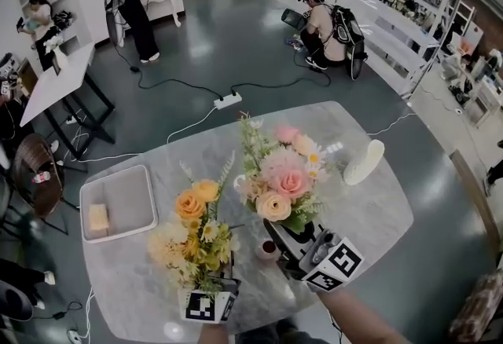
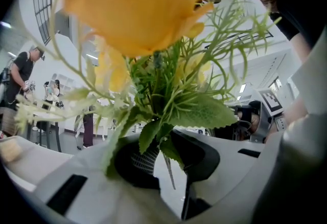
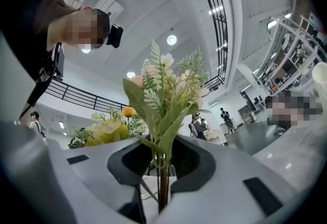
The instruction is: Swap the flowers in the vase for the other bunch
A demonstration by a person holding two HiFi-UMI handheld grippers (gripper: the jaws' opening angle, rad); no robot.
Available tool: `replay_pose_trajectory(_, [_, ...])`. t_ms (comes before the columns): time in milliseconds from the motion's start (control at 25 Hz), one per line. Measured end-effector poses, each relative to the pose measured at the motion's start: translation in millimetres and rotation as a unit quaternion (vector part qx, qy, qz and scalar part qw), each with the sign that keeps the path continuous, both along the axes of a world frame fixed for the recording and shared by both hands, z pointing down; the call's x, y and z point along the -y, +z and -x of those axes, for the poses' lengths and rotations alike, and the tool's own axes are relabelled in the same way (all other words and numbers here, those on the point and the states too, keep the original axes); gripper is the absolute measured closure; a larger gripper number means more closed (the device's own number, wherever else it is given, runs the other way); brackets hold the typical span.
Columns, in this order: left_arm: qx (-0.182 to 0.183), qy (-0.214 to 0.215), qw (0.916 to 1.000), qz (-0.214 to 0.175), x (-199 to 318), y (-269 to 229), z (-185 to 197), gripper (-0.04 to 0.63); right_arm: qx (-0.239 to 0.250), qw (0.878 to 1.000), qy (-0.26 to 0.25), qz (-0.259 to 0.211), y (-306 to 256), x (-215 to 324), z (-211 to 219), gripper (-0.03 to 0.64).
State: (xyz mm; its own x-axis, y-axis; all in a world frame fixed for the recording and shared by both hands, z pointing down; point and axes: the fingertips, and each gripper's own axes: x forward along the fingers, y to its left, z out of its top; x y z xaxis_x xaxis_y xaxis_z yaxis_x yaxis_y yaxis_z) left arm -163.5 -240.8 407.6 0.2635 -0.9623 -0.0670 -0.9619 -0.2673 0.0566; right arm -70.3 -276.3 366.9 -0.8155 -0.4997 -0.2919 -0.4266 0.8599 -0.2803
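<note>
Over the marble table's (image 1: 377,217) near edge, the left gripper (image 1: 222,281) is clenched on the yellow bunch's (image 1: 192,232) stems and the right gripper (image 1: 284,243) grasps the pink bunch (image 1: 279,177), with the small white vase (image 1: 267,250) between them and a white tray (image 1: 118,205) near the left edge.

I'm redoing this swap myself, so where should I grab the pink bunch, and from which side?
By the bare stems under the leaves, coming in from the side, as the right hand-held gripper does. The pink bunch stands roughly upright, its stems form one thin bundle, and the blooms above spread wide.
</note>
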Motion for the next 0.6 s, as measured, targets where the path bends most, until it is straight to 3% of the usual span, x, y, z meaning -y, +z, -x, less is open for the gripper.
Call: replay_pose_trajectory(600, [0.004,0.005,1.0,-0.005,-17,11,-4,0.514,-0.018,1.0,0.011,0.003,33,-20,-2,0.515])
